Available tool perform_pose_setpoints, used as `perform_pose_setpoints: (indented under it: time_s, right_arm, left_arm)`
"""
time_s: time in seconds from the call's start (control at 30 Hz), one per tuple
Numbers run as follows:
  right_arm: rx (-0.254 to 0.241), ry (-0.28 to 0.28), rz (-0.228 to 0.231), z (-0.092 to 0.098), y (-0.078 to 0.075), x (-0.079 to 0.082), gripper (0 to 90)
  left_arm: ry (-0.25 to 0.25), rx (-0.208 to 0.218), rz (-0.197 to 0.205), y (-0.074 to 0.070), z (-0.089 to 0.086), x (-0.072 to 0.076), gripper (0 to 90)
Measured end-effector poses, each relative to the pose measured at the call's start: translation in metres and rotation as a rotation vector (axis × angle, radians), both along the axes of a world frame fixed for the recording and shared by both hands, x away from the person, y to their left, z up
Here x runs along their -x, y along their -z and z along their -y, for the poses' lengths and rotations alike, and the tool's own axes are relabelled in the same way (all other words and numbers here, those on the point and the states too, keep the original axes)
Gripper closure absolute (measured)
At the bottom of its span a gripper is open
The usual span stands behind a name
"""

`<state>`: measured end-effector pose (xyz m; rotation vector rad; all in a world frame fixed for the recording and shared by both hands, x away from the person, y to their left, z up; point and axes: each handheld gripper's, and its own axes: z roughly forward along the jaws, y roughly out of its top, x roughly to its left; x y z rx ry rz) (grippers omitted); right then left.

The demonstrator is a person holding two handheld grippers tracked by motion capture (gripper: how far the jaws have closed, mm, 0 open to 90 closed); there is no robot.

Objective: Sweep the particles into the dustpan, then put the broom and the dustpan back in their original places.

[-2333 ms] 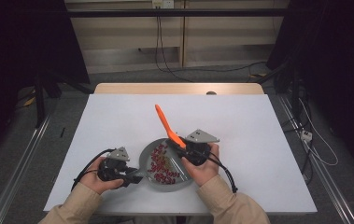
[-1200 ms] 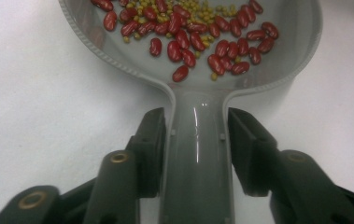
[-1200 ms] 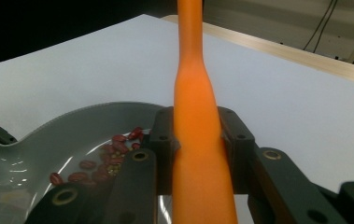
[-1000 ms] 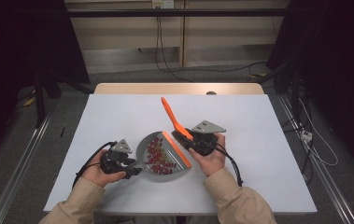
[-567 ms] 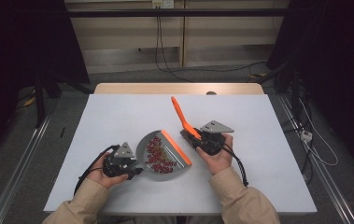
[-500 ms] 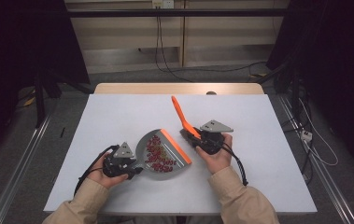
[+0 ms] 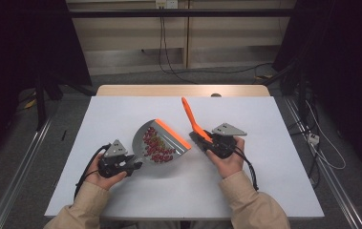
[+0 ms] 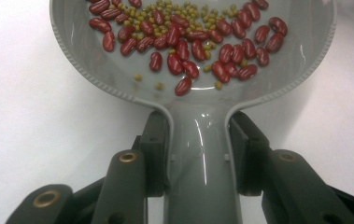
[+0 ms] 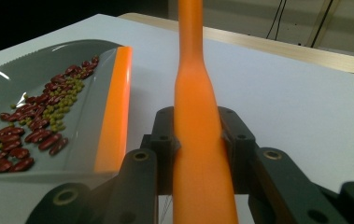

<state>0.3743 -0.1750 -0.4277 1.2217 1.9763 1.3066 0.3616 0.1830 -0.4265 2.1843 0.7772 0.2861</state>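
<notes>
The left gripper (image 7: 134, 165) has just been closing, and its jaws now clamp the handle of the grey dustpan (image 7: 162, 143), which lies on the white desk (image 7: 121, 114). Red and green beans (image 8: 198, 42) sit in the dustpan. Just right of the dustpan, the right gripper (image 7: 206, 143) has its jaws clamped on the orange brush (image 7: 190, 117).

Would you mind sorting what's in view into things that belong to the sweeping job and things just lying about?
In the job:
- grey dustpan, held by the left gripper
- beans in the pan
- orange brush, held by the right gripper

Just about:
- cables on the floor behind the table
</notes>
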Motion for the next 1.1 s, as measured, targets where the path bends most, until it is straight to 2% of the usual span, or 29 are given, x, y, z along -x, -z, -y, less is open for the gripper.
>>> perform_pose_setpoints:
  time_s: [0.1, 0.13, 0.23, 0.3, 0.63, 0.83, 1.1]
  right_arm:
    - [0.001, 0.0, 0.002, 0.003, 0.0, 0.001, 71.2]
    - [0.0, 0.001, 0.003, 0.005, 0.0, 0.002, 71.2]
    - [-0.005, 0.005, 0.001, 0.009, 0.0, 0.003, 71.2]
    - [-0.009, 0.01, -0.001, 0.011, 0.0, 0.004, 71.2]
    - [-0.026, 0.026, 0.005, 0.027, -0.002, 0.007, 71.2]
    - [-0.031, 0.042, 0.009, 0.036, -0.004, 0.009, 71.2]
    - [-0.026, 0.07, 0.015, 0.051, -0.004, 0.012, 71.2]
  left_arm:
    - [-0.006, -0.015, -0.001, -0.001, -0.002, -0.001, 63.1]
    - [-0.01, -0.002, -0.009, 0.0, -0.002, -0.001, 63.1]
    - [-0.036, -0.003, 0.002, -0.001, -0.004, -0.001, 63.1]
    - [-0.031, 0.004, -0.005, -0.002, -0.007, -0.003, 63.1]
    - [-0.115, 0.041, -0.014, -0.002, -0.019, -0.006, 63.1]
    - [-0.158, 0.024, -0.012, -0.001, -0.024, -0.009, 63.0]
    - [-0.216, 0.039, -0.023, 0.001, -0.03, -0.014, 63.0]
